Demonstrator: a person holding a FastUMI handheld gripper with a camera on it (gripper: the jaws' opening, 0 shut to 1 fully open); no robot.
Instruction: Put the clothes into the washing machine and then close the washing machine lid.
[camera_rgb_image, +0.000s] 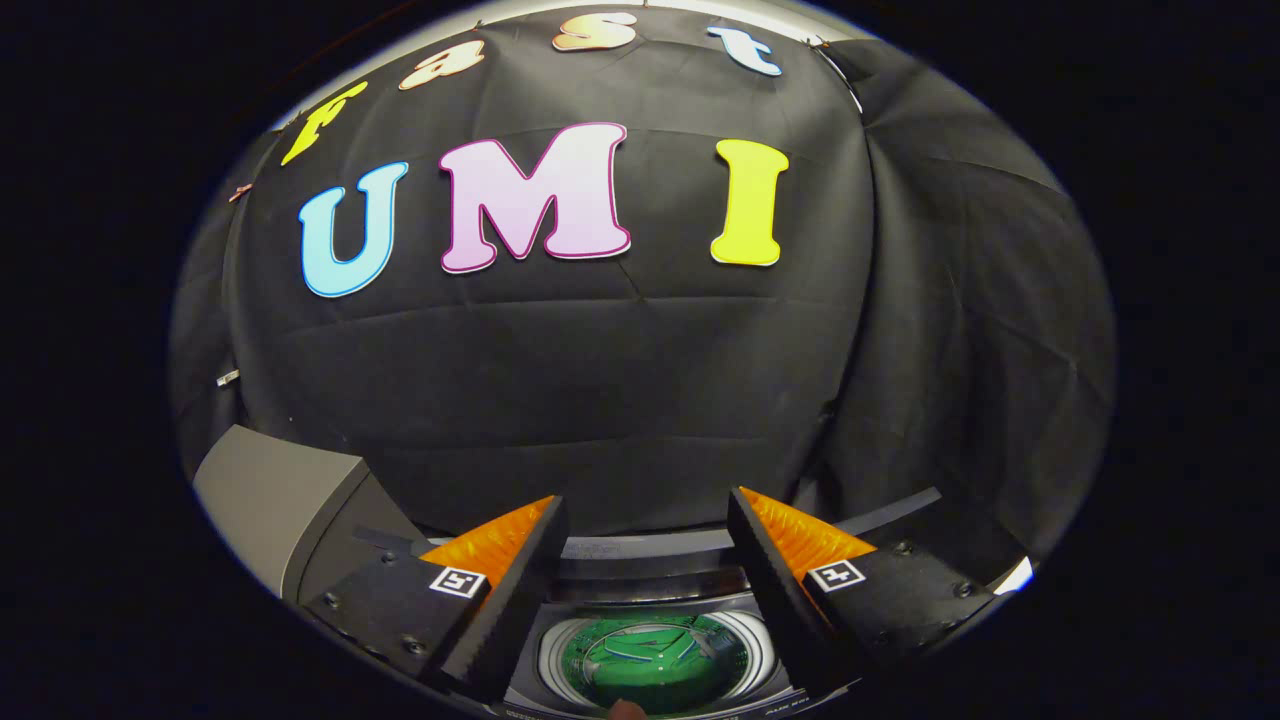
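Black cloth wall far behind; washing machine (640, 580) near, drum (655, 660) open between fingers. Tool (648, 545) spread wide, grasping nothing. Grey box (275, 495) at left.

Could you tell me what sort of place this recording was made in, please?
Probably a staged recording booth, not a home laundry room: black cloth wall hangs behind a top-loading washing machine, its drum open with green clothes inside, seen between the open gripper fingers.
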